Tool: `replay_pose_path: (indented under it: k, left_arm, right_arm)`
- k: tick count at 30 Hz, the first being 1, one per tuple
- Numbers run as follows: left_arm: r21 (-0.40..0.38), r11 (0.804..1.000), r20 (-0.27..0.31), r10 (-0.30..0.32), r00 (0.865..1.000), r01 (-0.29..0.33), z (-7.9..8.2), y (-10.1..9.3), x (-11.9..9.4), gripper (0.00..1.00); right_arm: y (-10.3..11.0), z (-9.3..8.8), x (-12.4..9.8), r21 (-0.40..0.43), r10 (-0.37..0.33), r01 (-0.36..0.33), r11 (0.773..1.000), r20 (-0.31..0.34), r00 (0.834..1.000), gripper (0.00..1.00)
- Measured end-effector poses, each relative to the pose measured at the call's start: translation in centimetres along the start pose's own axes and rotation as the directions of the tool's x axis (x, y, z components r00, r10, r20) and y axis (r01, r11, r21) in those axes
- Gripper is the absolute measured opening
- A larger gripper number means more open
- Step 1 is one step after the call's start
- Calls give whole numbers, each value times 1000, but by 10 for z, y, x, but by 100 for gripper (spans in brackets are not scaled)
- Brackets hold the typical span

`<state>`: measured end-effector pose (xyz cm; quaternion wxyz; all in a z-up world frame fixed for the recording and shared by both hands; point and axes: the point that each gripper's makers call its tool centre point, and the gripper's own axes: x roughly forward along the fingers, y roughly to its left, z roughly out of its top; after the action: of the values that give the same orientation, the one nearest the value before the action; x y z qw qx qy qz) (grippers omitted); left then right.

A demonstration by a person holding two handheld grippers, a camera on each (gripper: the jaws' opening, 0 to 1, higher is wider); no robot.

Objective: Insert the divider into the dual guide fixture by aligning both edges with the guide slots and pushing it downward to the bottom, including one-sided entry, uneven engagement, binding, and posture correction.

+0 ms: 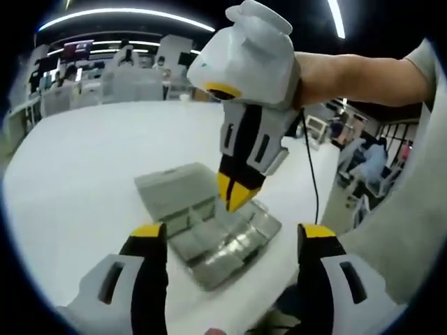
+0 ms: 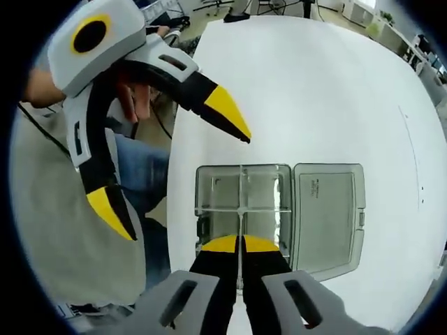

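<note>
On the white table (image 2: 335, 84) lies a clear plastic compartment box (image 2: 241, 202) with its hinged lid (image 2: 328, 213) folded open flat beside it, crossed inside by thin transparent dividers. The right gripper (image 2: 241, 244), black with yellow tips, stands directly above the box's near edge with its jaws pinched together on the top edge of a thin clear divider (image 2: 242, 209) that runs down the middle of the box. The left gripper (image 1: 230, 234) hovers near the box with its jaws spread wide, holding nothing
</note>
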<state>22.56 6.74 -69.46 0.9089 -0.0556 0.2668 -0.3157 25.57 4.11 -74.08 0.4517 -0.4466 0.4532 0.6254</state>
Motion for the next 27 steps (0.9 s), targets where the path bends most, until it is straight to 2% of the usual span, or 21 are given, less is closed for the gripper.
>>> replay_pose_path:
  k: [10, 27]
  left_arm:
    - [0, 1000, -2, 0, 1000, 0, 1, 3, 2, 74]
    - [3, 1000, -4, -1, 1000, 1, 4, 0, 3, 73]
  right_arm:
    - [-1, 0, 0, -5, 4, -4, 1000, -8, 1000, 0]
    - [2, 1, 3, -52, -45, 42, 998, -53, 998, 0]
